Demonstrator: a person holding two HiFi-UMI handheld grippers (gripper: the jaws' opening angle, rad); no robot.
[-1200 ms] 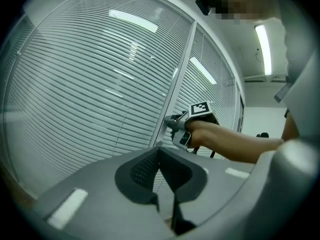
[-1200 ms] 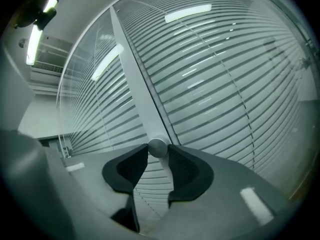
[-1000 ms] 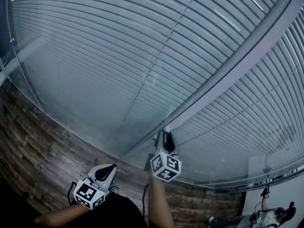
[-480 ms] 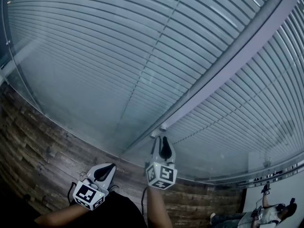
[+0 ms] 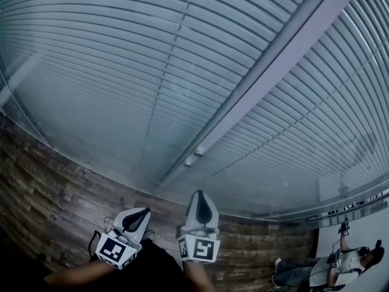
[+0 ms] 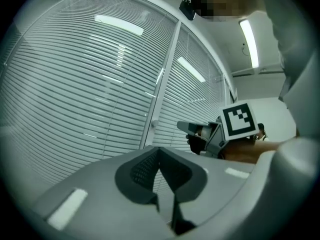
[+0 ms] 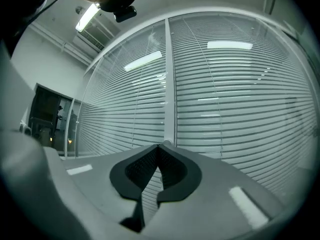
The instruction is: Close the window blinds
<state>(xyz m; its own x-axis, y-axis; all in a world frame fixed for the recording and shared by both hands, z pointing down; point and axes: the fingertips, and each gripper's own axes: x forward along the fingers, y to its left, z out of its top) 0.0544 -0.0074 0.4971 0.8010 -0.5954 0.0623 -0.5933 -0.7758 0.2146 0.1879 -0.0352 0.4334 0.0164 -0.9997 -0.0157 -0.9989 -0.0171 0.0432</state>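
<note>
White slatted blinds hang behind glass panes on either side of a pale upright mullion. A small round knob sits at the mullion's lower end. My right gripper is shut and holds nothing. It hangs a short way below the knob, pointing at it, apart from it. In the right gripper view the knob peeks just above the closed tips. My left gripper is lower left, also shut and holding nothing. The left gripper view shows its tips, the knob and the right gripper.
A wood-plank floor runs along the foot of the glass. A person stands at the lower right of the head view. A dark doorway shows far left in the right gripper view.
My right gripper has drawn back down from the knob at the mullion's end and its jaws have closed. The head view has tilted up. The left gripper has stayed put.
</note>
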